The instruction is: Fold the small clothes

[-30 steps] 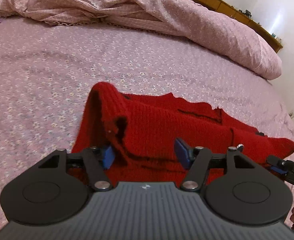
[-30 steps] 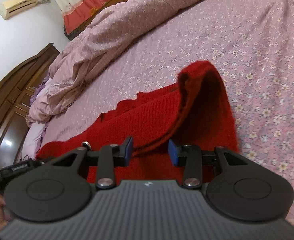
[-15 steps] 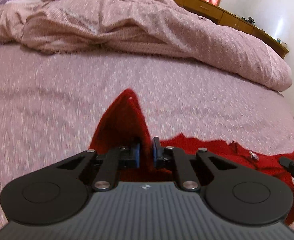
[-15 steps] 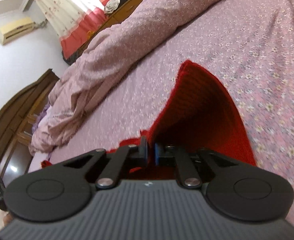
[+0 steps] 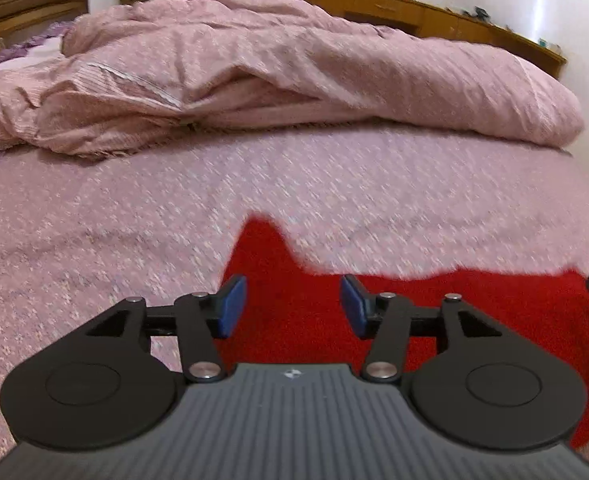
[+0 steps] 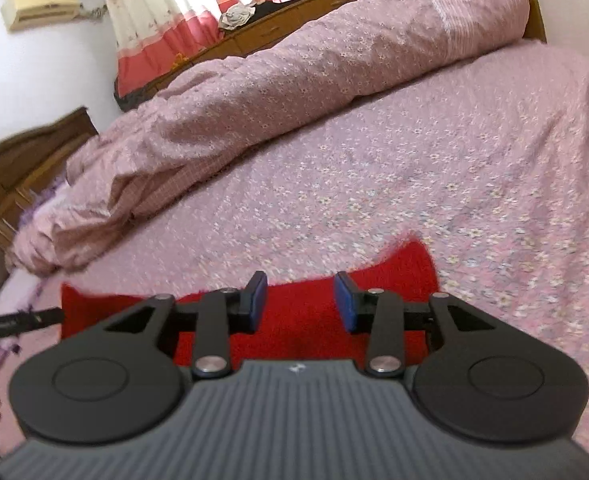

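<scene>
The red knit (image 5: 474, 312) lies on the flowered bedsheet (image 5: 134, 240), just beyond both sets of fingers and low in each view; in the left view it stretches from behind the left gripper (image 5: 292, 306) across to the right edge, with one corner poking up as a point above the blue pads (image 5: 230, 306); in the right view the knit (image 6: 298, 320) runs leftward behind the right gripper (image 6: 300, 302), its right end rising in a rounded hump; its edges are blurred. The left gripper's fingers stand spread wide with nothing between them; the right gripper's fingers are likewise spread and hold nothing. Farther back a rumpled pink quilt (image 5: 314, 72) is heaped across the bed; behind it runs a wooden cabinet (image 5: 434, 12), with red-and-cream curtains (image 6: 146, 20) and an air conditioner (image 6: 40, 8) on the wall.
</scene>
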`<state>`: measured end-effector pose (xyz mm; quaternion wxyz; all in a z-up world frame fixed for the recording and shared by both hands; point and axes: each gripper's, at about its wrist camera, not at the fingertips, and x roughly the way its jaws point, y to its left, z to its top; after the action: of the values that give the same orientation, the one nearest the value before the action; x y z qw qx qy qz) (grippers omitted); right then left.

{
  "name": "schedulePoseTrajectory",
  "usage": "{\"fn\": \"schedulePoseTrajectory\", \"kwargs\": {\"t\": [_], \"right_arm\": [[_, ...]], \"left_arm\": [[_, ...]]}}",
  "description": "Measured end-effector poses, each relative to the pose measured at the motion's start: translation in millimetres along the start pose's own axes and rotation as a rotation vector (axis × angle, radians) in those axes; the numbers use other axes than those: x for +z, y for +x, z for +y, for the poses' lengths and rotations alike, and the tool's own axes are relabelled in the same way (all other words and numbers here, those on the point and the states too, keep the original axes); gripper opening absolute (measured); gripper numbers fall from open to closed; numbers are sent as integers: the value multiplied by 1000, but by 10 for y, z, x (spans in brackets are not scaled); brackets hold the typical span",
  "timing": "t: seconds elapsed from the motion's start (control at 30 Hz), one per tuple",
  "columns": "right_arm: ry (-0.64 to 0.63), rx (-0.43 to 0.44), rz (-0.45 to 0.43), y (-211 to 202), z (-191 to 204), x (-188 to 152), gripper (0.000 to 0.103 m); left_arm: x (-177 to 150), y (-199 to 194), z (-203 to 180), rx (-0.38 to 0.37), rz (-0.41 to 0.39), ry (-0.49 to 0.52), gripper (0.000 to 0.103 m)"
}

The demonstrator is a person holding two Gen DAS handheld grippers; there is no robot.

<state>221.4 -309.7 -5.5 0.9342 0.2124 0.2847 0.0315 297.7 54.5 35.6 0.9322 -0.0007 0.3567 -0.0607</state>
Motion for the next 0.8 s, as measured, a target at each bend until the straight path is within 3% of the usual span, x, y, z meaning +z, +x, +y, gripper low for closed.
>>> {"fn": "schedulePoseTrajectory", "kwargs": {"t": [0.13, 0.23, 0.37, 0.53, 0.8], "right_arm": [[4, -17, 37, -64, -4, -76, 41], [-58, -62, 58, -77, 58, -160, 41], [-148, -116, 87, 0, 88, -291, 38], [-267, -154, 50, 123, 116, -441, 38], [-226, -130, 43, 76, 61, -398, 38]], "left_arm": [[-216, 54, -25, 6, 48, 14, 58], [-370, 175, -16, 30, 108, 22, 58], [-474, 238, -25, 47, 115, 52, 58], [-480, 339, -20, 56, 141, 37, 60], [-469, 247, -24, 83, 149, 4, 61]]}}
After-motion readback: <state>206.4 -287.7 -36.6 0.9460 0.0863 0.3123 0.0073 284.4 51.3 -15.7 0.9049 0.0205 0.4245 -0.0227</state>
